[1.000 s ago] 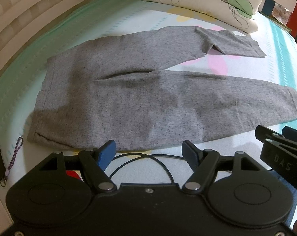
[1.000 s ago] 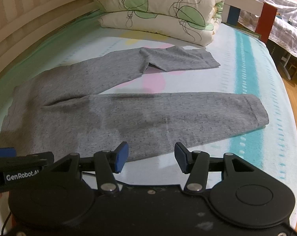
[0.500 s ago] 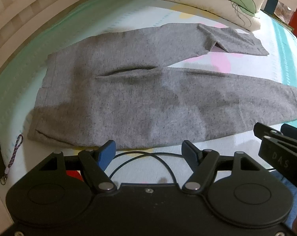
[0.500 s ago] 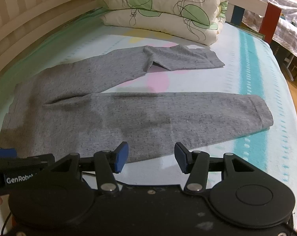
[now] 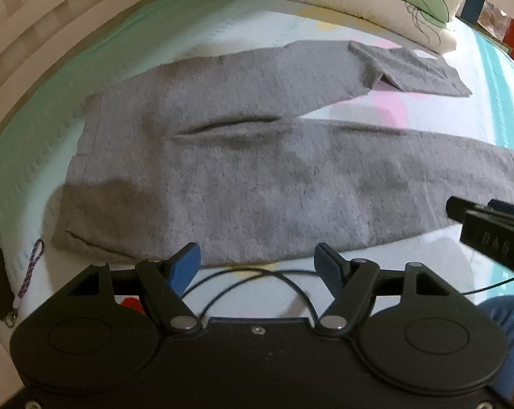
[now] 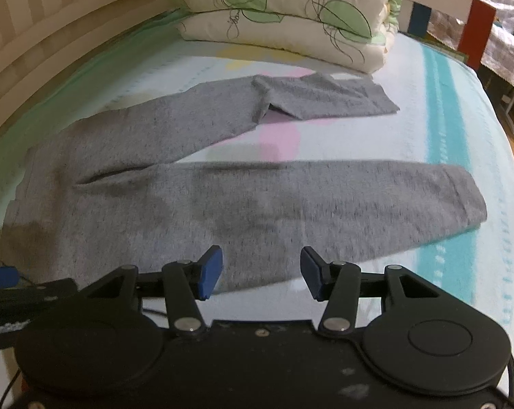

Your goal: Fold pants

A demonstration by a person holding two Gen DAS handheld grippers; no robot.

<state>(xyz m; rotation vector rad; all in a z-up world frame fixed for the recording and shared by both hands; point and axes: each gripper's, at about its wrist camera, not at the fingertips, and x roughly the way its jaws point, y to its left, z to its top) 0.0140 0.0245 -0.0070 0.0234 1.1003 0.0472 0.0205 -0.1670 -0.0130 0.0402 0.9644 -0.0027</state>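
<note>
Grey knit pants (image 5: 257, 177) lie flat on the pastel bed sheet (image 6: 461, 136), waistband left, far leg's cuff doubled over; left gripper (image 5: 257, 259) and right gripper (image 6: 260, 269) hover at the near edge, both spread, empty; pinch near leg's edge at two spaced points, then carry it evenly onto far leg.

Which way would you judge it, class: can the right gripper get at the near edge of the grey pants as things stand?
Probably yes. The right gripper is open, holds nothing, and faces the near edge of the grey pants, which lie flat on the bed with nothing between.
</note>
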